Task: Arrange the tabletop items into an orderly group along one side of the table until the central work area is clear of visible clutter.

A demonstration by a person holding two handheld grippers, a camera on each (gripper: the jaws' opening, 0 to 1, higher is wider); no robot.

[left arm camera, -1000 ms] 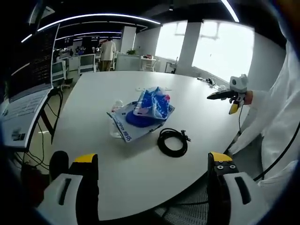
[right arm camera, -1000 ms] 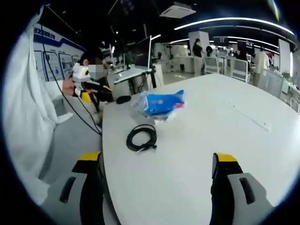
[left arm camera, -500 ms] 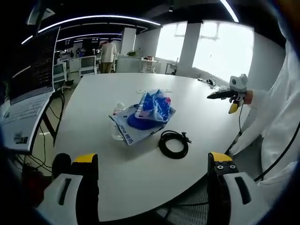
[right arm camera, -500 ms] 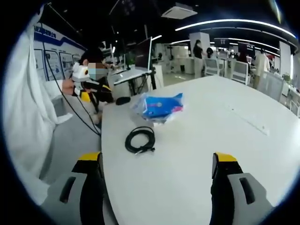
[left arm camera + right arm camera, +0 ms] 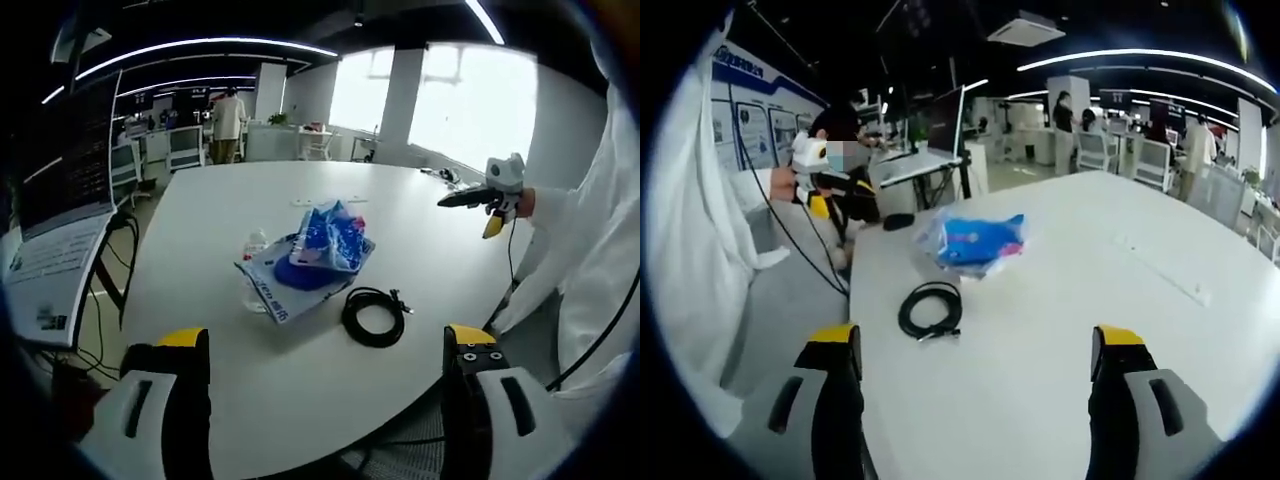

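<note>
Crinkly blue bag (image 5: 318,245) beside coiled, seemingly rubbery cable (image 5: 373,315).

Daylight pours through the large windows (image 5: 470,95) in the left gripper view and blows them out to near white. Curved ceiling light strips (image 5: 1140,55) add cool light in both views. The white table (image 5: 300,360) reflects it evenly, with soft, faint shadows. Fisheye distortion bends the table's edges, and detail smears and darkens toward each picture's margin.

Table (image 5: 240,390) mostly bare; blue bag (image 5: 325,240), bottle (image 5: 253,262), cable coil (image 5: 374,315) clustered mid-table, open approach all round.
</note>
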